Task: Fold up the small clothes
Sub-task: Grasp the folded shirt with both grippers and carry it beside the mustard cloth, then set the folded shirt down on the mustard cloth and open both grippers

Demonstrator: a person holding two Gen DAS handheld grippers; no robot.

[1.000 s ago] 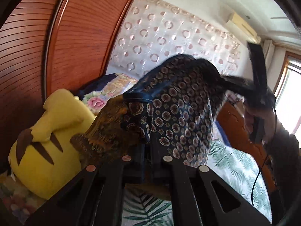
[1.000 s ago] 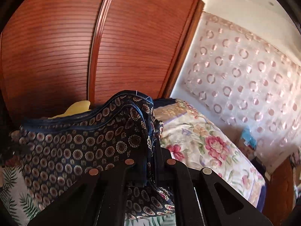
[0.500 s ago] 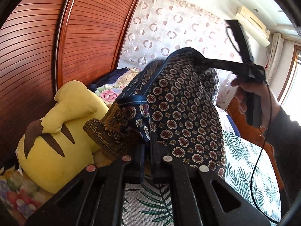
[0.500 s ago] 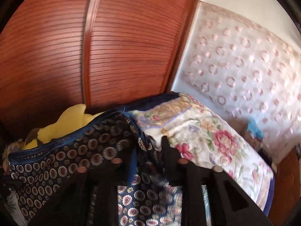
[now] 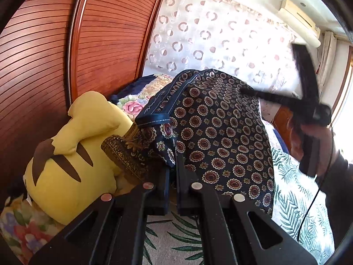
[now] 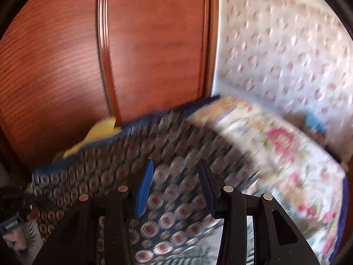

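Left wrist view: the left gripper (image 5: 172,167) is clamped tight on the navy patterned garment (image 5: 216,132), which hangs above the leaf-print bedspread (image 5: 293,198), beside the yellow plush toy (image 5: 72,154). The right gripper (image 6: 176,185) has just been opening, its jaws now apart, the cloth draped loosely between them.

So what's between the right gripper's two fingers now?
In the right wrist view, the patterned garment lies behind the gap of the right gripper; its jaws have just been opening and no longer pinch it. The left gripper holds it.
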